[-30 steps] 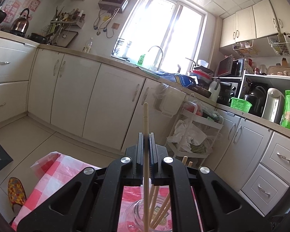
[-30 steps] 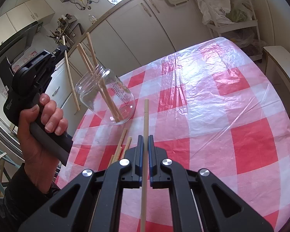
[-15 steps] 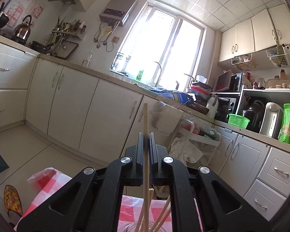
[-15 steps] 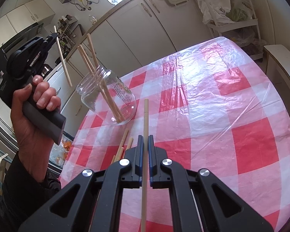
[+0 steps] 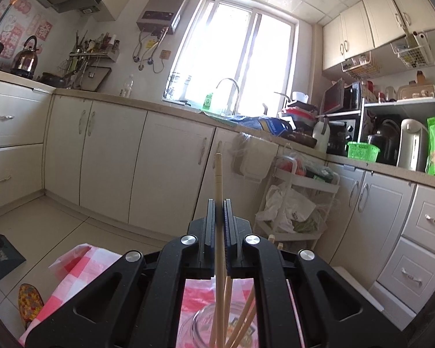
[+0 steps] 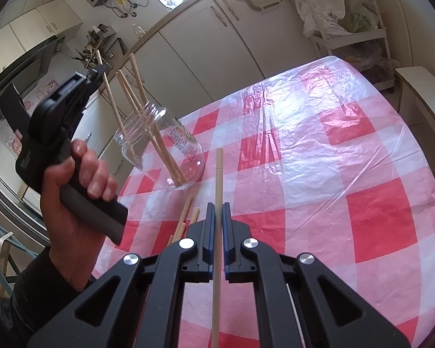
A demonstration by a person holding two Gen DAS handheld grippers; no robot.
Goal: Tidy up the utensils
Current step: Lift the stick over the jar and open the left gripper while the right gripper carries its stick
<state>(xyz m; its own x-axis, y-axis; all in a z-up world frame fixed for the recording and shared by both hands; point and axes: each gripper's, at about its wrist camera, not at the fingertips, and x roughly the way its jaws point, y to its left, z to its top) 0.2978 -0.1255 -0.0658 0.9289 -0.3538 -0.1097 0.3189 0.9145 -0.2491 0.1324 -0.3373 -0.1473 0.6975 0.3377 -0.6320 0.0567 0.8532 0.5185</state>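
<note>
Only the right view shows spare chopsticks beside the jar.

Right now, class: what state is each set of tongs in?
Left tongs: closed on a chopstick, its lower end in the jar.
Right tongs: closed on another chopstick.
</note>
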